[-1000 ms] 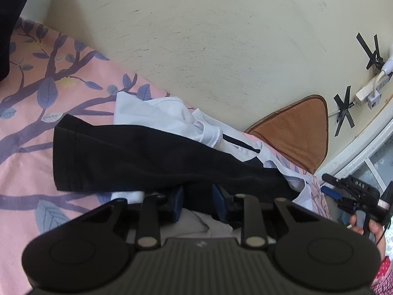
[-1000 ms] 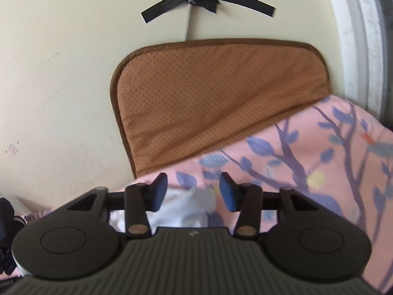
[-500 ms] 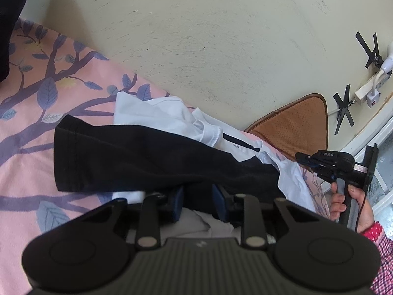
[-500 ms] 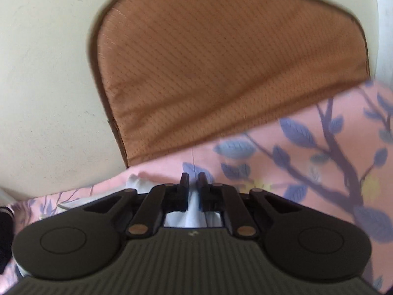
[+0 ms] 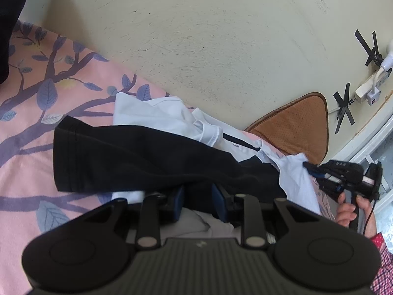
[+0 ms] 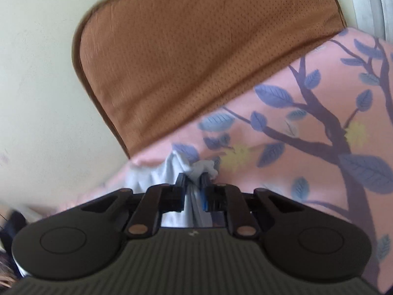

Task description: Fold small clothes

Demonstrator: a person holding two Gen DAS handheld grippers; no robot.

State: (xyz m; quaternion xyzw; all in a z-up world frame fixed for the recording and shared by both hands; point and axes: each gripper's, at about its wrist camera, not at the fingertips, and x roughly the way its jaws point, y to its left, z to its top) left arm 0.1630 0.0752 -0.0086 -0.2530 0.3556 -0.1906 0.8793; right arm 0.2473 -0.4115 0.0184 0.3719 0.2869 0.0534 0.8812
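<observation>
Bed (image 5: pixel 29 113) with pink sheet, purple branch-and-leaf print, pushed against a cream wall (image 5: pixel 196 49).

White shirt (image 5: pixel 157 113) lies crumpled on the sheet near the wall; a black garment (image 5: pixel 137 159) is draped across it, cuff end toward 9 o'clock in the left wrist view.

Left gripper (image 5: pixel 196 202): jaws moderately apart, black garment's edge and pale cloth lying between the blue pads. Cannot tell whether it has a real hold.

Right gripper (image 6: pixel 192 186): jaws nearly together, pinching a bunched fold of the white shirt (image 6: pixel 194 167), cloth poking out past the fingertips. In the left wrist view it sits at 3 o'clock (image 5: pixel 312 169), at the shirt's corner, held by the person's hand (image 5: pixel 348 210).

Brown cushion (image 6: pixel 196 61) stands against the wall, behind the shirt at 12 o'clock in the right wrist view. Power strip (image 5: pixel 368 86) and black tape crosses (image 5: pixel 343 108) on the wall, 2 o'clock in the left view.
</observation>
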